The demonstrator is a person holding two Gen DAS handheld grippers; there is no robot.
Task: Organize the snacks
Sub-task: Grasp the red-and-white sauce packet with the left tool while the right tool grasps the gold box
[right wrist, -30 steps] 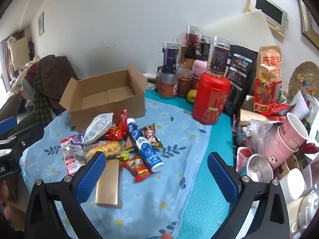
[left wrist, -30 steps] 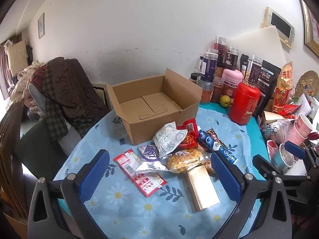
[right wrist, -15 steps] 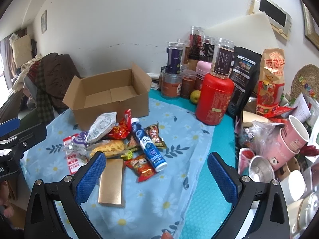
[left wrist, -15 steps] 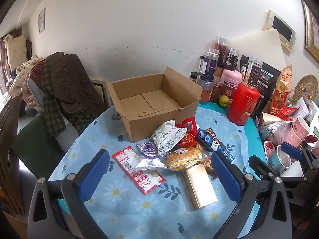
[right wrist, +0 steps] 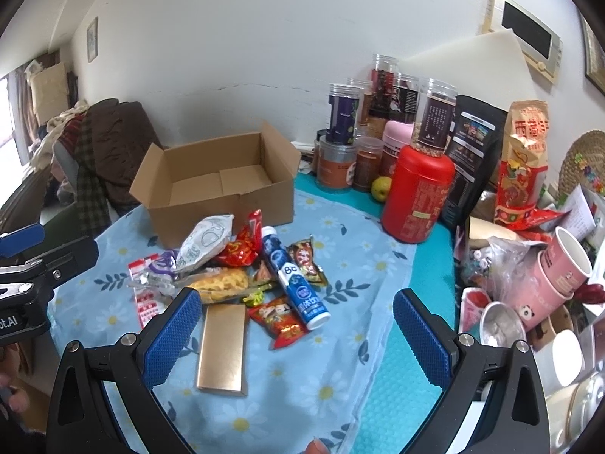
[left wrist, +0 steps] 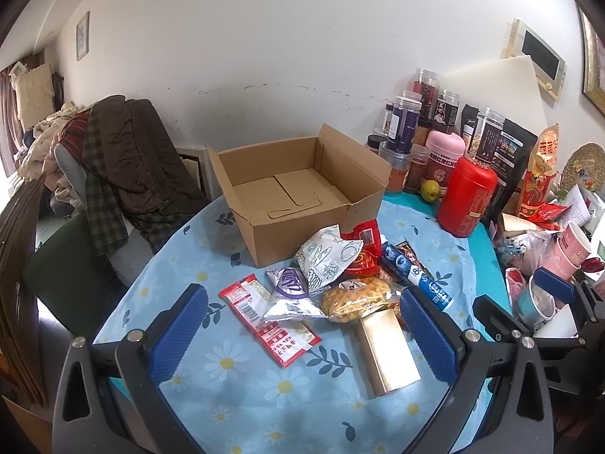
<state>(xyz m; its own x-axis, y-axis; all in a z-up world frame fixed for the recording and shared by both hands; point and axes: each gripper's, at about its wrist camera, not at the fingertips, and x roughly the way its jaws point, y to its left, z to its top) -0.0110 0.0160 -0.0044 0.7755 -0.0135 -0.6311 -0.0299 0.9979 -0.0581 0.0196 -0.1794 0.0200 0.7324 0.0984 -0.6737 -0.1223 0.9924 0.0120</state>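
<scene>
Cardboard box [left wrist: 298,185]: open-topped, nothing inside, at the far side of the counter, near the wall.
Counter [left wrist: 249,397]: covered with a light blue daisy-print cloth.
Snacks: heaped just in front of the box and touching one another.
White pouch [left wrist: 325,257]: leans at the top of the heap, nearest the box.
Red packet [left wrist: 270,321]: flat at the left edge of the heap.
Yellow bag [left wrist: 355,297]: in the middle of the heap.
Blue tube [right wrist: 297,280]: lies on its side at the right of the heap.
Gold box [right wrist: 223,348]: flat on the cloth, nearest the cameras.
Left hand-held gripper [left wrist: 302,333]: jaws spread wide, holding nothing, above the near edge of the heap.
Right hand-held gripper [right wrist: 297,336]: jaws spread wide, holding nothing, above the cloth by the gold box.
Red canister [right wrist: 418,193]: upright to the right of the box, in front of a row of jars.
</scene>
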